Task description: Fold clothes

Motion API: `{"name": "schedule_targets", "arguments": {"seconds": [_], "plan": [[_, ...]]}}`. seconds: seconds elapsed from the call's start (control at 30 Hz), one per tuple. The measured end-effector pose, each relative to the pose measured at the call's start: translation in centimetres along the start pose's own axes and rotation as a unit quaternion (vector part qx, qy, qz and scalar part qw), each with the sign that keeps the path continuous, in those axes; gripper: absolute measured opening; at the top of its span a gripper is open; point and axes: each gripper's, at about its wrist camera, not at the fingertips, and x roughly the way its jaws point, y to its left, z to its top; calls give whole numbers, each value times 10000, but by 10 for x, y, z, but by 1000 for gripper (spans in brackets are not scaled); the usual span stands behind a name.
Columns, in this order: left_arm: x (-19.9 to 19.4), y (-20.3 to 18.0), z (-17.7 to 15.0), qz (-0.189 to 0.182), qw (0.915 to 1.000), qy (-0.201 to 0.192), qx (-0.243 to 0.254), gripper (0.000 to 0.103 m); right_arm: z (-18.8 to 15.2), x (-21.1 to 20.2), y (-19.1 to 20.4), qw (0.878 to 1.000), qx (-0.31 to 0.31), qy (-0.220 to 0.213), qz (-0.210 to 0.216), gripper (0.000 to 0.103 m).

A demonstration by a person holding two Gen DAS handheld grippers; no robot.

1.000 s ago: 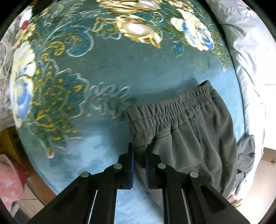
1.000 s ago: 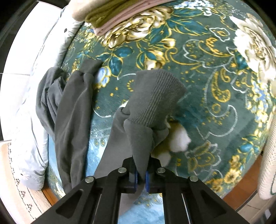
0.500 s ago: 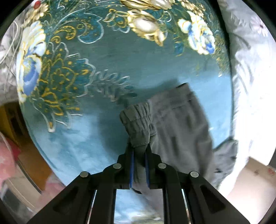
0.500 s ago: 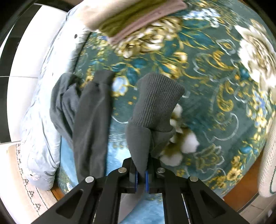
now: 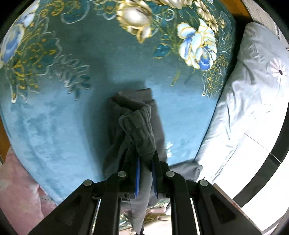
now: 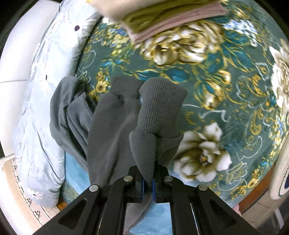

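Dark grey sweatpants hang over the floral teal blanket. My left gripper is shut on their gathered elastic waistband, lifted off the blanket with the fabric bunched below it. In the right wrist view my right gripper is shut on the leg end, just under the ribbed cuff, which stands up above the jaws. The rest of the sweatpants trails crumpled to the left.
A pale grey flowered pillow lies along the blanket's edge, seen also as a pillow on the left. A stack of folded clothes sits at the far side. White tiled floor and pink fabric lie beyond the bed.
The left gripper lifted and rolled, pulling the flat waistband up into a bunch. The right gripper carried the cuff across toward the crumpled part and the folded stack.
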Motion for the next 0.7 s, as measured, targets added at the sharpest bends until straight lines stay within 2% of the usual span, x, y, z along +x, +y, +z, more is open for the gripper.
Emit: {"name": "schedule_targets", "arguments": {"seconds": [0.2, 0.4, 0.6, 0.7], "plan": [[32, -28, 14, 4, 9995, -134, -299, 12, 33, 33, 53, 9993, -55, 249, -273, 6], [66, -43, 33, 234, 9984, -317, -410, 12, 63, 73, 96, 9977, -28, 475, -492, 6], [90, -56, 47, 320, 9969, -483, -541, 14, 80, 106, 122, 9963, 90, 599, -602, 11], [100, -63, 52, 296, 9967, -541, -526, 18, 83, 115, 132, 9966, -11, 588, -585, 17]]}}
